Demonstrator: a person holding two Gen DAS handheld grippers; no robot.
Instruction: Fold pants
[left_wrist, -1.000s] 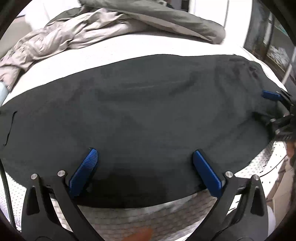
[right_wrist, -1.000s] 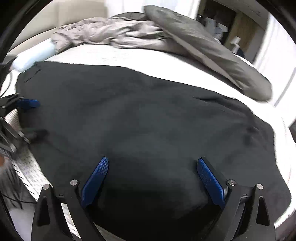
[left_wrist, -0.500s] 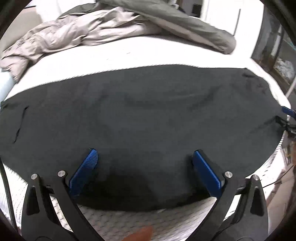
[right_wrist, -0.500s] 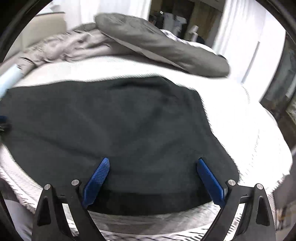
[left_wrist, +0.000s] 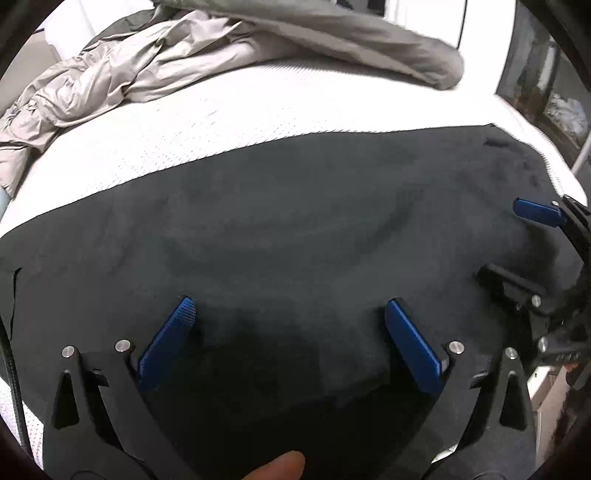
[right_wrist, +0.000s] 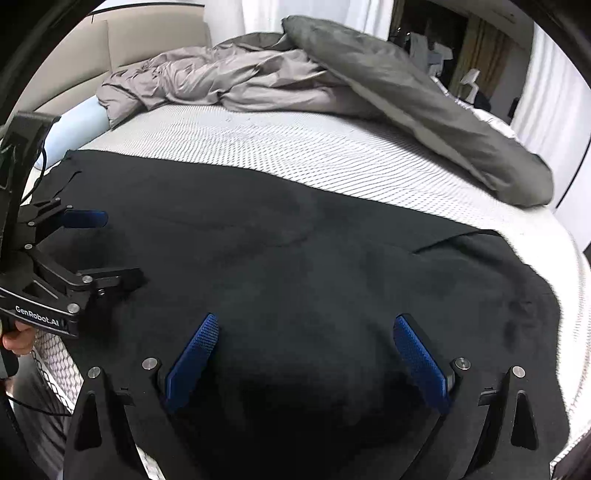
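The black pants (left_wrist: 288, 236) lie spread flat across the white mattress, also seen in the right wrist view (right_wrist: 303, 266). My left gripper (left_wrist: 288, 314) is open, its blue fingers low over the near edge of the pants, holding nothing. My right gripper (right_wrist: 306, 328) is open too, over the near edge further right. Each gripper shows in the other's view: the right gripper (left_wrist: 517, 243) at the far right, the left gripper (right_wrist: 107, 247) at the far left, both with jaws apart above the cloth.
A crumpled grey-beige duvet (right_wrist: 229, 81) and a dark grey pillow (right_wrist: 424, 110) lie at the back of the mattress (right_wrist: 332, 155). A light blue roll (right_wrist: 77, 125) sits at the back left. The mattress edge (left_wrist: 561, 173) drops off on the right.
Both grippers have swung back towards each other over the pants' near edge; each now shows in the other's view again. Both stay open. The pants lie as before.
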